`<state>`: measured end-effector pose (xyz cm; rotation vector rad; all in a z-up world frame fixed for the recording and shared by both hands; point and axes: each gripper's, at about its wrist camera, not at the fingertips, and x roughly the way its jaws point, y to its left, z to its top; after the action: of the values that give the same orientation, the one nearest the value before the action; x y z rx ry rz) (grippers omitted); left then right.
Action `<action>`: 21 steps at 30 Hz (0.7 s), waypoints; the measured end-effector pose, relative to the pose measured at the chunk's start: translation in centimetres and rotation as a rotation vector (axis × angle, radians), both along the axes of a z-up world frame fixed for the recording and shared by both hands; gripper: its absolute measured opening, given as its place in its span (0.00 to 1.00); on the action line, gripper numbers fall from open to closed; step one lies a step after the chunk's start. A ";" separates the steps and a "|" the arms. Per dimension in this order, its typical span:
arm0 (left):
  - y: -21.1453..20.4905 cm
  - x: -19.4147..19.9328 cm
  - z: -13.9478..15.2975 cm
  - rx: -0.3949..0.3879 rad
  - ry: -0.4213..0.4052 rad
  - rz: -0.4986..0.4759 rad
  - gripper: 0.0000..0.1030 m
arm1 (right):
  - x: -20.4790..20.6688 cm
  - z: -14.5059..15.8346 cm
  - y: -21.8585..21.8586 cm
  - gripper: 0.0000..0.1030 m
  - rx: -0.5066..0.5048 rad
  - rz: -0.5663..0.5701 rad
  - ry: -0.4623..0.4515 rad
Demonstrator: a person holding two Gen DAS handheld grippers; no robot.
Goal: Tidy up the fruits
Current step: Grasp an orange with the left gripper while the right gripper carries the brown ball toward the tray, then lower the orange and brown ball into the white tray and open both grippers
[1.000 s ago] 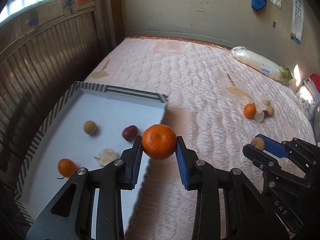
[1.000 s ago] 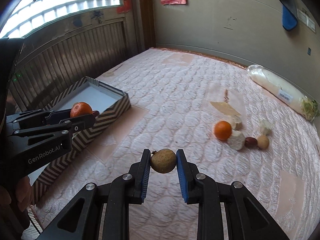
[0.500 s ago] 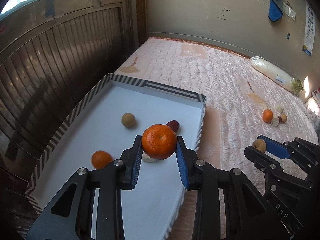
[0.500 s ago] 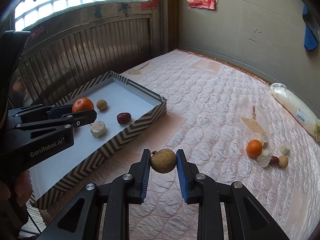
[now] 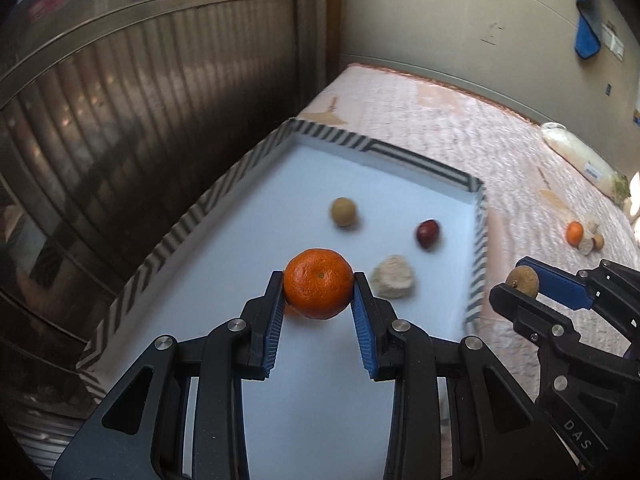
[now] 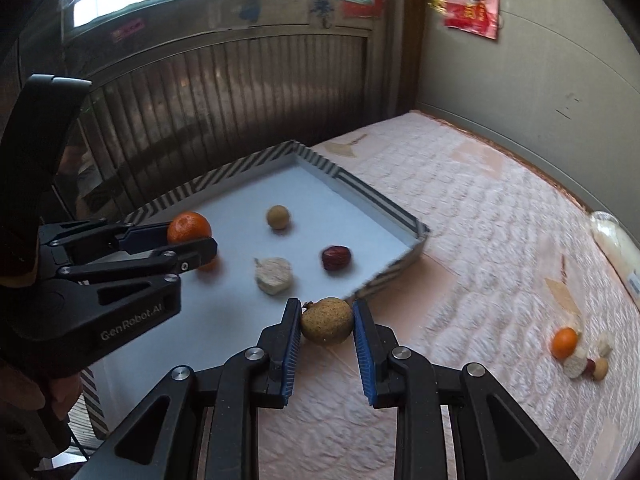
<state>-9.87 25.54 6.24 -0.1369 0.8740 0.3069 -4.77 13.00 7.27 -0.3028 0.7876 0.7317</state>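
The left gripper (image 5: 319, 292), jaws pinching the orange (image 5: 319, 289), has swung in over the tray (image 5: 224, 184) (release looks near); the right gripper (image 6: 327, 322), pinching a brown fruit (image 6: 327, 321), trails at the tray's edge.

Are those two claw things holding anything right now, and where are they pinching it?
Yes. The left gripper pinches an orange by its sides; the right gripper pinches a small brownish fruit by its sides too.
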 end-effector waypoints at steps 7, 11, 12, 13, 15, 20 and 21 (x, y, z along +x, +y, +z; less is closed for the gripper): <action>2.3 -0.9 -1.2 -0.006 0.021 0.049 0.31 | -0.5 -1.2 3.6 0.24 -0.001 0.091 0.028; 3.3 -1.3 -1.7 -0.009 0.032 0.073 0.31 | -0.7 -2.4 5.2 0.24 -0.018 0.126 0.048; 3.6 -1.3 -1.8 -0.011 0.035 0.078 0.31 | -0.7 -2.8 5.6 0.24 -0.022 0.138 0.056; 3.7 -1.4 -1.9 -0.016 0.038 0.081 0.31 | -0.7 -3.1 6.0 0.24 -0.024 0.147 0.063; 3.9 -1.4 -2.0 -0.026 0.039 0.082 0.31 | -0.7 -3.7 6.5 0.24 -0.031 0.156 0.075; 3.9 -1.2 -2.0 -0.009 0.053 0.088 0.31 | -0.5 -4.7 7.4 0.24 -0.030 0.175 0.096; 3.9 -1.1 -2.1 -0.009 0.056 0.091 0.31 | -0.4 -4.8 7.5 0.24 -0.030 0.175 0.096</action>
<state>-10.99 29.40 4.16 -0.1779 0.9261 0.3934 -5.21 20.50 2.52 -0.3694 0.8704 0.9049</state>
